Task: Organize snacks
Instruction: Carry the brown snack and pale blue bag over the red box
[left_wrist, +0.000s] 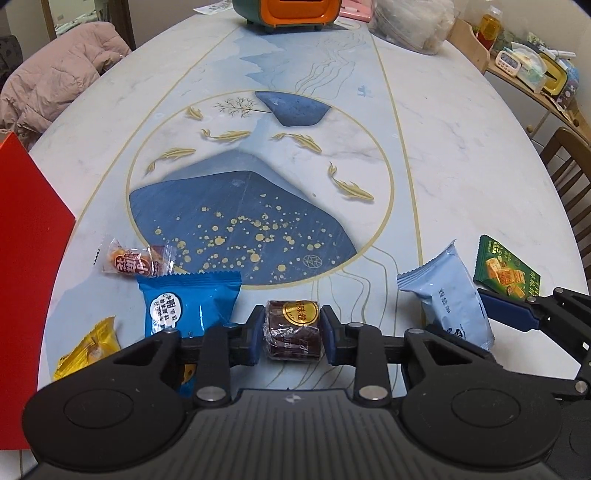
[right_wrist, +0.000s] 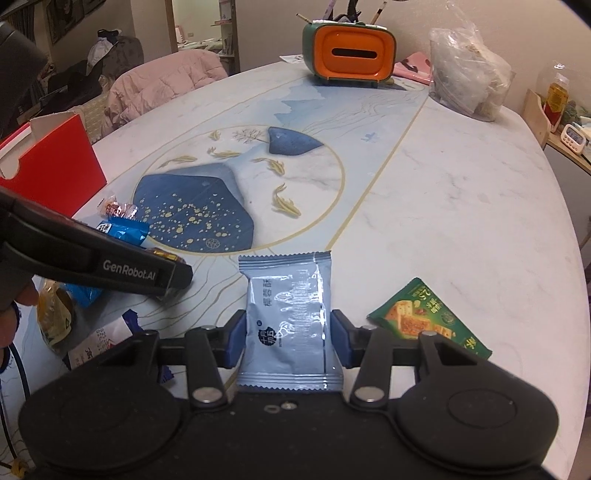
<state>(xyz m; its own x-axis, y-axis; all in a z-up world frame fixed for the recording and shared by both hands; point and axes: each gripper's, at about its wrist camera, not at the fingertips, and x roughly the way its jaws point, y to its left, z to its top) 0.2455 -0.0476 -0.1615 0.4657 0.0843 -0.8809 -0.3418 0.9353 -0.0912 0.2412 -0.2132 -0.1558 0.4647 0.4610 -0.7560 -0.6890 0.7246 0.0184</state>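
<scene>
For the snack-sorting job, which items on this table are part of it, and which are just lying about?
Job items:
- dark brown roll snack with gold label, clamped in left gripper
- pale blue foil packet, between right gripper fingers
- bright blue packet
- green cracker packet
- clear-wrapped candy
- yellow packet
- red cardboard box

Lying about:
- orange-and-green tissue holder
- clear plastic bag
- pink padded jacket
</scene>
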